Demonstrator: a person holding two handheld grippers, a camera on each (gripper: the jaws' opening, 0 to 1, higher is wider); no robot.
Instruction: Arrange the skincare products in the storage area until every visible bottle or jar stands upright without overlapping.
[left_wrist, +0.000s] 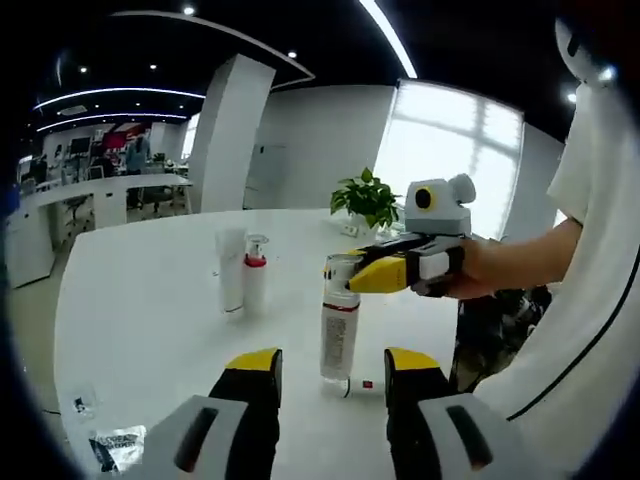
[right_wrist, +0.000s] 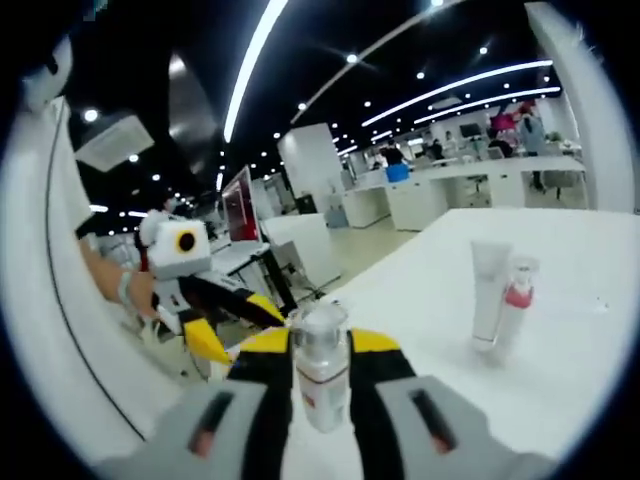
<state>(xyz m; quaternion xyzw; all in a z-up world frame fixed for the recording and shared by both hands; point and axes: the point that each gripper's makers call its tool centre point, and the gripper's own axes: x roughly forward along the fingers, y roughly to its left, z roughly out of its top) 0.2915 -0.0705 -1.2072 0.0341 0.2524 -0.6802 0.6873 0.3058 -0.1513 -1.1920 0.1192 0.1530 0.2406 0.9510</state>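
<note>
Bright ceiling strips (left_wrist: 392, 38) and spotlights light the room evenly, and the window (left_wrist: 455, 150) blows out to white. The white table (left_wrist: 150, 300) glares softly with faint shadows. Fisheye bending warps the edges, and the right gripper view looks slightly blurred.

A potted plant (left_wrist: 366, 199) is seen at the white tabletop's (left_wrist: 150, 300) far edge; a wrapper (left_wrist: 112, 446) lies near.

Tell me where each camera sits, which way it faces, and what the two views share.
Left gripper view: rides the left gripper, facing across the white table toward the right gripper, held by a hand.
Right gripper view: rides the right gripper, jaws closed on the spray bottle.
Shared: spray bottle, tube, pump bottle.
</note>
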